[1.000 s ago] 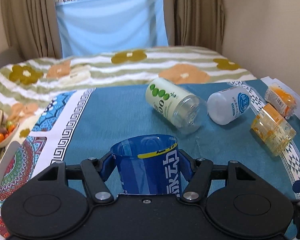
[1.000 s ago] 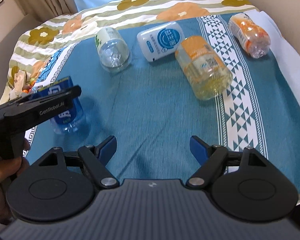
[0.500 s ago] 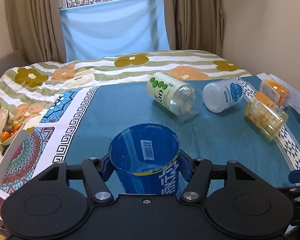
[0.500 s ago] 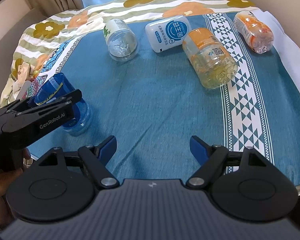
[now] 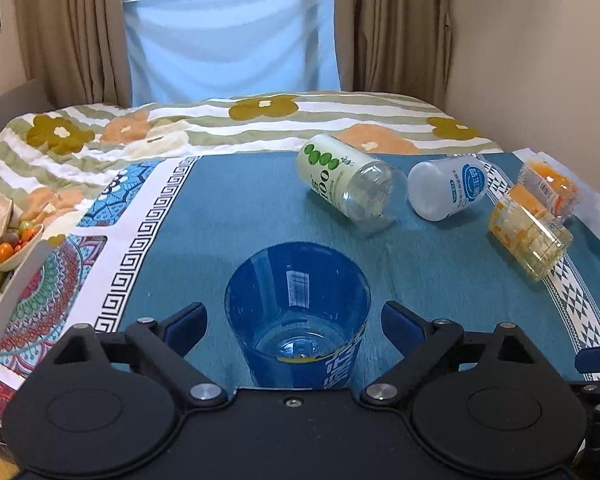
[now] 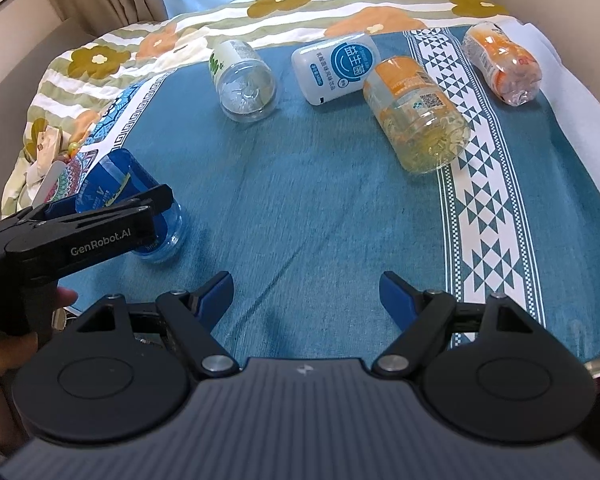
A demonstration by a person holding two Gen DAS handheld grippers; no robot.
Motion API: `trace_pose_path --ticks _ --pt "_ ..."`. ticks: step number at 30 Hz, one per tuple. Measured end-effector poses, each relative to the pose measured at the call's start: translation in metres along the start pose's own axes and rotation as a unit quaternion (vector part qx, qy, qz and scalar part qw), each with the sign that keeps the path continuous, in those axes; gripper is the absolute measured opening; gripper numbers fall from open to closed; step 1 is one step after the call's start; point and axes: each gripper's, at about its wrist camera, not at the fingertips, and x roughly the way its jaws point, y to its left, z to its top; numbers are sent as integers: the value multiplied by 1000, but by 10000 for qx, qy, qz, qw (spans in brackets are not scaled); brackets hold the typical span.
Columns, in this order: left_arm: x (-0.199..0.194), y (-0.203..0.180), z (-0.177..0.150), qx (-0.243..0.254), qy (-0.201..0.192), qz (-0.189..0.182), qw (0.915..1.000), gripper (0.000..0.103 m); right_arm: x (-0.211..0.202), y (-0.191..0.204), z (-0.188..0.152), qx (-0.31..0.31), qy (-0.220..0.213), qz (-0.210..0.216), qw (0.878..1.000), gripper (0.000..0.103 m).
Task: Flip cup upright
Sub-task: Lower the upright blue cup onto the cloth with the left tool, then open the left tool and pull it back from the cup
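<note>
A blue translucent plastic cup (image 5: 298, 312) stands upright on the teal cloth (image 5: 236, 216), mouth up, between the fingers of my left gripper (image 5: 294, 320). The left jaws are open, with a gap on each side of the cup. In the right wrist view the cup (image 6: 130, 204) stands at the left, partly behind the left gripper's black body (image 6: 76, 232). My right gripper (image 6: 306, 294) is open and empty above the cloth's near edge.
Several containers lie on their sides at the far side: a clear green-label bottle (image 5: 350, 182), a white bottle (image 5: 448, 188), a yellow jar (image 5: 530, 234) and an orange-filled bottle (image 5: 550, 188). A bowl of small fruit (image 5: 16, 244) sits at the left edge.
The left gripper turned the cup from tilted to upright with its mouth up, then opened its fingers off the cup. The right gripper stayed open and drew back slightly.
</note>
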Motion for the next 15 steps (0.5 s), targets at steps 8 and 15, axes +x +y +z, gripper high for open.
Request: trace_pose_path --ticks 8,15 --pt "-32 0 17 70 -52 -157 9998 96 -30 3 12 -12 -230 -29 9997 95" --pt "-78 13 40 -7 -81 -279 9996 98 -80 11 30 -42 -586 -323 9978 95"
